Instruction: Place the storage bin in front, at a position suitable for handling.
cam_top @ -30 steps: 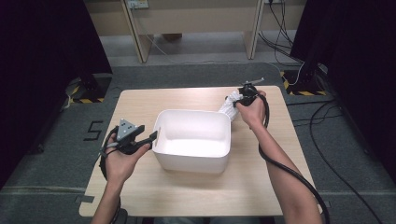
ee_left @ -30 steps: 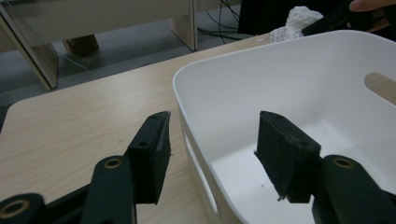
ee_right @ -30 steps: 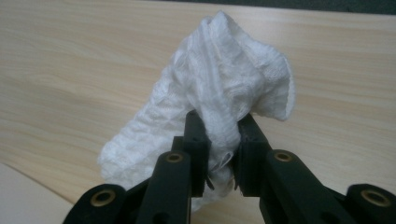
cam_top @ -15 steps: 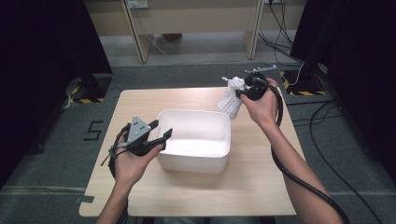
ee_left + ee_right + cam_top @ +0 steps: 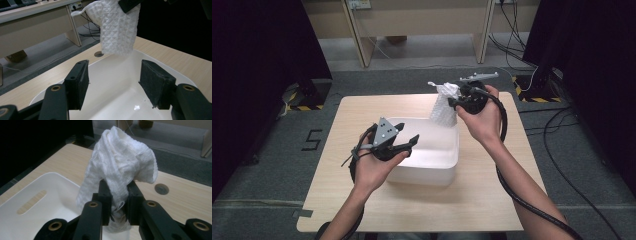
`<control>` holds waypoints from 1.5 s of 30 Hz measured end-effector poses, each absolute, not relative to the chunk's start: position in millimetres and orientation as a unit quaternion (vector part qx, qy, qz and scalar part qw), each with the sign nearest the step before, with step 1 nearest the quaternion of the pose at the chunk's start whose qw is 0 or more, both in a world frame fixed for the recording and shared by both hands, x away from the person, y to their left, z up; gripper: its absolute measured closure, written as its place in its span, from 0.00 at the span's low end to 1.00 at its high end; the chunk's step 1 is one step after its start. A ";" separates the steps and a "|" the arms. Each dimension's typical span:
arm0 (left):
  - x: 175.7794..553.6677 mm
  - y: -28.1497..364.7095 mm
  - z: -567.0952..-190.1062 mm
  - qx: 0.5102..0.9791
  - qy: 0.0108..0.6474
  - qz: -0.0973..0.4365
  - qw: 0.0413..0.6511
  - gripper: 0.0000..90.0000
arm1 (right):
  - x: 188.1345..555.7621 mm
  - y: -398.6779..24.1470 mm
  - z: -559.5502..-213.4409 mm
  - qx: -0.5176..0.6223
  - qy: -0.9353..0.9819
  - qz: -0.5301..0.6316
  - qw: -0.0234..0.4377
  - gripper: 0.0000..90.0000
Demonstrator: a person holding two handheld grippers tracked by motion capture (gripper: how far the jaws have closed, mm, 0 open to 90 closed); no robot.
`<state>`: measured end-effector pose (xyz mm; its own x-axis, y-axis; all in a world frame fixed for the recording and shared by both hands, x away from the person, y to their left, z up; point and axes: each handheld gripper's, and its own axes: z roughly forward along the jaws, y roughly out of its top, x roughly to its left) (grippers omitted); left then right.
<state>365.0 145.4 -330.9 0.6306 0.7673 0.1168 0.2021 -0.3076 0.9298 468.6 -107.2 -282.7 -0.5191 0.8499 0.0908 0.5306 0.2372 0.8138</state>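
A white textured cloth (image 5: 445, 106) hangs from my right gripper (image 5: 454, 101), which is shut on it above the far right corner of a white plastic bin (image 5: 447, 165). In the right gripper view the cloth (image 5: 120, 167) bunches up between the two black pads (image 5: 105, 195). My left gripper (image 5: 412, 142) hovers over the bin's left side, open, and its jaws have just been opening with nothing between them. In the left gripper view the cloth (image 5: 120, 27) dangles beyond my open left gripper (image 5: 113, 82), over the bin (image 5: 112, 75).
The bin stands mid-table on a light wooden table (image 5: 492, 200) with a round cable hole (image 5: 161, 188) near its far edge. Desk legs (image 5: 354, 30) and cables (image 5: 557, 150) lie beyond and to the right, on grey floor.
My right gripper has lifted the cloth off the table and carried it up over the bin's far right corner. My left gripper has moved right, over the bin, and opened a little wider.
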 end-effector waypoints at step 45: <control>385.8 144.3 -346.3 0.791 0.276 0.255 0.483 0.89 | 410.1 -39.6 -285.7 0.354 0.803 0.473 0.072 0.81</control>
<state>385.8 144.3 -346.3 0.7179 0.6825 0.1368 0.1895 -0.3808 0.9050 410.1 -39.6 -285.7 -0.7383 0.6378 0.2194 0.5010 0.3008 0.8115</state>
